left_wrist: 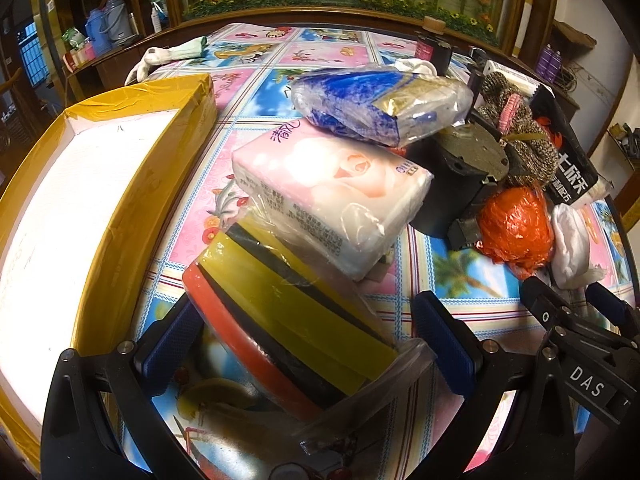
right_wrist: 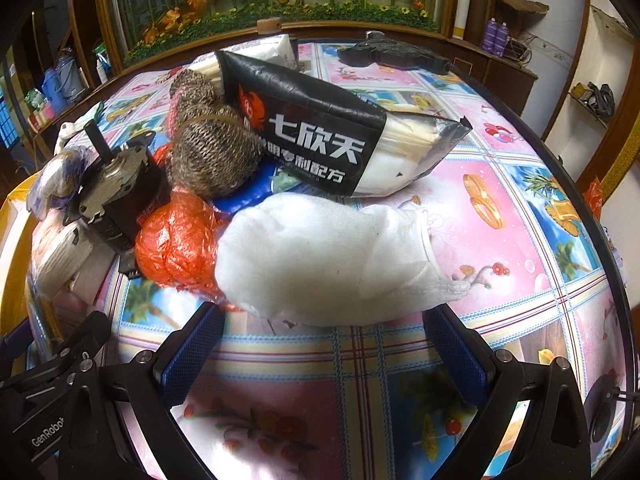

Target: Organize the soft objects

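Note:
My left gripper (left_wrist: 312,340) is open, its blue pads on either side of a plastic-wrapped pack of yellow and red sponges (left_wrist: 292,312) that lies on the table. Beyond it lie a pink tissue pack (left_wrist: 332,196) and a blue-and-white tissue pack (left_wrist: 376,100). My right gripper (right_wrist: 324,344) is open just short of a white sock (right_wrist: 320,256). Behind the sock are a crumpled orange plastic bag (right_wrist: 176,240), a knitted brown bundle (right_wrist: 212,152) and a black packet with white lettering (right_wrist: 316,140). The orange bag (left_wrist: 516,228) and the right gripper (left_wrist: 568,304) also show in the left wrist view.
A yellow-taped foam box (left_wrist: 80,208) stands open at the left. A black metal motor (right_wrist: 116,188) sits among the soft things. A white glove (left_wrist: 168,56) lies at the table's far edge. A dark tool (right_wrist: 396,56) lies far right. A colourful patterned cloth (right_wrist: 500,208) covers the table.

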Motion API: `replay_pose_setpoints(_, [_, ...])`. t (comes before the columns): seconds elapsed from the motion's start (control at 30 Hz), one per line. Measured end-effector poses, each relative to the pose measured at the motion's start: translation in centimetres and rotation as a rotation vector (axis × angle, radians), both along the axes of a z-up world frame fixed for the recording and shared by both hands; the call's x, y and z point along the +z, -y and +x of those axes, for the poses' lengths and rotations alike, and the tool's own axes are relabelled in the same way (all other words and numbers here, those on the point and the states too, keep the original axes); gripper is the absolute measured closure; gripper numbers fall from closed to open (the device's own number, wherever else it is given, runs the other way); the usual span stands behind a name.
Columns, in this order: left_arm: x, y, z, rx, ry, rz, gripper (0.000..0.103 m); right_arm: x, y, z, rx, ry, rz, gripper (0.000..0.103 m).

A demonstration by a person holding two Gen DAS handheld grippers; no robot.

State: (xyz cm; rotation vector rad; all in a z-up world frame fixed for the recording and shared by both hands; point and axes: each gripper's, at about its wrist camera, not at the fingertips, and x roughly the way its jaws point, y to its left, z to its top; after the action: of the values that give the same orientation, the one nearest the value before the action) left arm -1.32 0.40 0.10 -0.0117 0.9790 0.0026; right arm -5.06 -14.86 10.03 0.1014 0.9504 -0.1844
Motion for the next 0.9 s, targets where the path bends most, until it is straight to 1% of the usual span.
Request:
replay_pose_setpoints(0.13, [0.0, 0.1, -0.1, -0.009, -0.009, 0.009, 0.0, 0.2, 0.1, -0.6, -0.017, -0.032, 0.004, 0.001])
replay_pose_setpoints(0.3, [0.0, 0.1, -0.2, -0.01, -0.018, 0.007, 0.0, 0.5, 0.0, -0.6, 0.036, -0.047, -0.007, 0.001])
replay_pose_setpoints(0.37, [0.1, 0.1, -0.4, -0.047, -0.024, -0.011, 0.0, 0.5, 0.0, -0.7, 0.042, -0.04, -0.006, 0.001])
replay_pose_setpoints(0.4, [0.3, 0.1, -0.6, -0.057, -0.029, -0.024, 0.002, 0.4, 0.0, -0.7, 0.044, -0.034, -0.009, 0.001])
replay_pose_setpoints(0.47, [1.2, -0.5, -1.7, -0.07, -0.011, -0.106, 0.011, 0.4, -0.1, -0.6, 0.054, -0.029, -0.01, 0.001])
replay_pose_setpoints(0.5, [2.0, -0.7, -2.4, -0.078, 0.009, -0.136, 0.012, 0.4, -0.2, -0.6, 0.057, -0.028, -0.011, 0.001])
replay_pose_setpoints(0.53, [3.3, -1.0, -3.4, -0.086, 0.059, -0.15, 0.012, 0.4, -0.4, -0.6, 0.061, -0.026, -0.012, 0.001])
replay_pose_setpoints(0.57, [4.6, -1.4, -4.6, -0.092, 0.122, -0.146, 0.012, 0.4, -0.5, -0.5, 0.063, -0.027, -0.014, 0.001])
replay_pose_setpoints(0.63, [8.0, -2.5, -8.0, -0.093, 0.302, -0.113, 0.012, 0.7, -0.5, -1.0, 0.062, -0.021, -0.016, 0.004])
replay_pose_setpoints(0.67, [9.3, -3.1, -9.6, -0.086, 0.369, -0.102, 0.011, 1.0, -0.6, -1.5, 0.059, 0.002, -0.022, 0.015])
replay_pose_setpoints(0.7, [10.5, -3.9, -11.2, -0.076, 0.432, -0.093, 0.011, 1.7, -0.8, -2.3, 0.066, 0.039, -0.024, 0.019])
replay_pose_setpoints(0.73, [11.4, -4.8, -12.7, -0.067, 0.486, -0.102, 0.01, 2.9, -1.0, -3.6, 0.073, 0.1, -0.029, 0.019])
replay_pose_setpoints(0.77, [11.7, -5.5, -13.7, -0.059, 0.521, -0.111, 0.003, 4.1, -1.2, -4.9, 0.068, 0.162, -0.047, 0.018])
replay_pose_setpoints(0.8, [11.7, -6.0, -14.4, -0.052, 0.538, -0.108, 0.0, 5.8, -1.5, -6.8, 0.058, 0.258, -0.081, 0.014])
replay_pose_setpoints(0.83, [11.3, -6.2, -14.6, -0.052, 0.525, -0.093, 0.0, 7.0, -1.8, -8.4, 0.05, 0.341, -0.105, 0.008])
replay_pose_setpoints(0.87, [10.7, -6.2, -14.3, -0.052, 0.491, -0.082, 0.0, 8.1, -2.0, -10.1, 0.038, 0.433, -0.126, 0.001])
replay_pose_setpoints(0.9, [10.0, -6.3, -13.8, -0.051, 0.428, -0.088, 0.0, 8.8, -2.1, -11.5, 0.036, 0.517, -0.128, 0.001])
